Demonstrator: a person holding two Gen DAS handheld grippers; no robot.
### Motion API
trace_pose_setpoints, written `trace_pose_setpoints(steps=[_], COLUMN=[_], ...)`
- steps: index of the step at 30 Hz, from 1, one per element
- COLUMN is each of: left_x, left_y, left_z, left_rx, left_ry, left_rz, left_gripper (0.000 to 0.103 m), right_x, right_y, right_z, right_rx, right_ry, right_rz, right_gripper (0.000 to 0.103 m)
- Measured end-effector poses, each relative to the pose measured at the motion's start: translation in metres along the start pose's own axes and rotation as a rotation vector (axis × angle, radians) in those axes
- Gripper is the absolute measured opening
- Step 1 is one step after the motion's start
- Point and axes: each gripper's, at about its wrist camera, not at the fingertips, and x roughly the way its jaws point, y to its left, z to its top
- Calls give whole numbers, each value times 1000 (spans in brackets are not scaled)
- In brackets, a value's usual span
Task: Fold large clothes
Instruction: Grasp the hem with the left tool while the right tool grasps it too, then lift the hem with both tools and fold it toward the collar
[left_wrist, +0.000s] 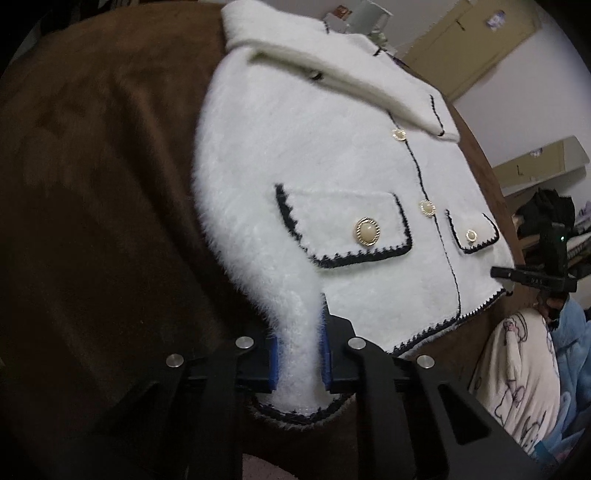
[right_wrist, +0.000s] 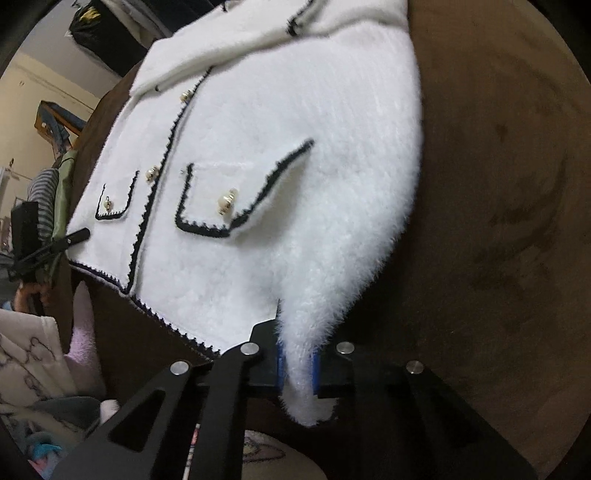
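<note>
Your left gripper (left_wrist: 299, 363) and right gripper (right_wrist: 298, 363) each clamped a sleeve cuff of the white jacket (left_wrist: 332, 177); it lay on brown cloth (left_wrist: 92, 184), collar toward frame top, clutter beyond.

A white, long-piled fluffy knit jacket (left_wrist: 332, 166) edged with black crocheted trim is seen, its round cream buttons (left_wrist: 367, 231) glossy and rimmed in gold metal. The brown cloth surface (left_wrist: 92, 184) beneath looks matt and suede-like. Matt black tool arms carry shiny metal rivets (left_wrist: 244, 342) and blue pads (left_wrist: 274, 360).
</note>
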Motion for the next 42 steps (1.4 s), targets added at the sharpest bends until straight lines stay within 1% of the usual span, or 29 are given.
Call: trace_pose_setpoints(steps=[3, 4, 5, 8, 9, 11, 14, 17, 18, 20, 23, 28, 32, 35, 38, 41, 42], left_x=[-8, -13, -22, -37, -43, -53, -64, -82, -89, -100, -118, -136, -135, -130, -133, -138, -142], left_y=[0, -2, -7, -20, -26, -31, -33, -32, -32, -31, -24, -13, -5, -1, -4, -9, -11], left_z=[3, 4, 4, 5, 6, 7, 9, 10, 9, 9, 3, -15, -19, -15, -7, 12, 24], left_rx=[14, 19, 36, 99, 120, 133, 130, 120, 128, 137, 127, 114, 74, 51, 69, 92, 97], left_ry=[-16, -40, -76, -132, -149, -177, -207, -245, -256, -269, -275, -243, -236, -249, -272, -324, -356], left_rz=[11, 31, 52, 107, 112, 107, 93, 83, 90, 102, 91, 97, 84, 71, 70, 56, 49], left_gripper=[19, 18, 18, 18, 18, 18, 18, 17, 17, 17, 17, 17, 17, 17, 17, 17, 17], right_x=[-20, -25, -34, -56, -64, -80, -99, -113, -118, -123, -130, -132, -130, -129, -136, -148, -152], right_y=[7, 8, 13, 28, 35, 45, 50, 52, 53, 57, 63, 72, 74, 74, 78, 79, 77], right_z=[-1, -2, -3, -8, -10, -14, -19, -22, -24, -28, -38, -66, -84, -79, -70, -56, -51], right_rx=[-2, -4, -10, -19, -23, -19, 3, 31, 36, 40, 41, 79, 115, 119, 111, 75, 63], right_ry=[-86, -107, -150, -238, -272, -322, -365, -396, -410, -426, -440, -396, -379, -385, -416, -471, -494], right_rz=[-42, -50, -66, -81, -94, -94, -92, -64, -66, -60, -60, -53, -64, -71, -90, -110, -117], right_gripper=[9, 9, 9, 9, 9, 9, 9, 9, 9, 9, 9, 9, 9, 9, 9, 9, 9])
